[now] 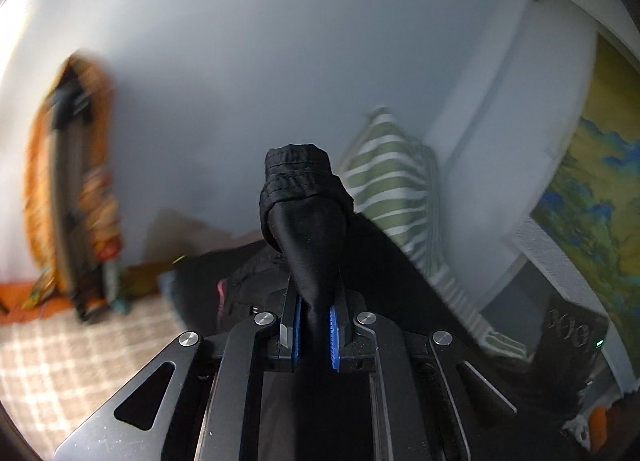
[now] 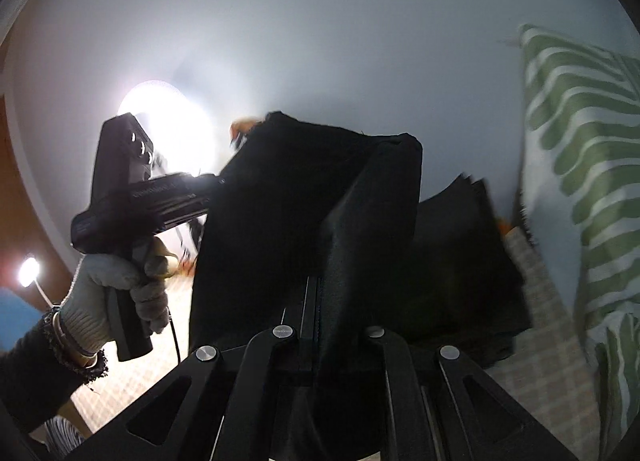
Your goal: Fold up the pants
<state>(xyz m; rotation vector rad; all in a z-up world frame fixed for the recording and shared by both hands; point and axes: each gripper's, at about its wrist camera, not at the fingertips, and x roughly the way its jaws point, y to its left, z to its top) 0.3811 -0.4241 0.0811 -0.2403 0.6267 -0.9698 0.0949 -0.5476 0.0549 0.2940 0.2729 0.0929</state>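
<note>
The black pants (image 1: 304,197) are lifted in the air. My left gripper (image 1: 315,335) is shut on a bunched, stitched edge of them, which sticks up past the blue pads (image 1: 334,337). My right gripper (image 2: 320,313) is shut on another part of the pants (image 2: 304,197), which drape over its fingers and hide the tips. In the right wrist view the left gripper's body (image 2: 132,197) shows at the left, held by a gloved hand (image 2: 116,289), with the cloth stretched between the two grippers.
A green-striped pillow (image 1: 394,189) leans against the white wall; it also shows in the right wrist view (image 2: 584,165). A checked bedcover (image 1: 80,357) lies below. An orange hanging item (image 1: 72,189) is at the left, a bright lamp (image 2: 168,121) behind.
</note>
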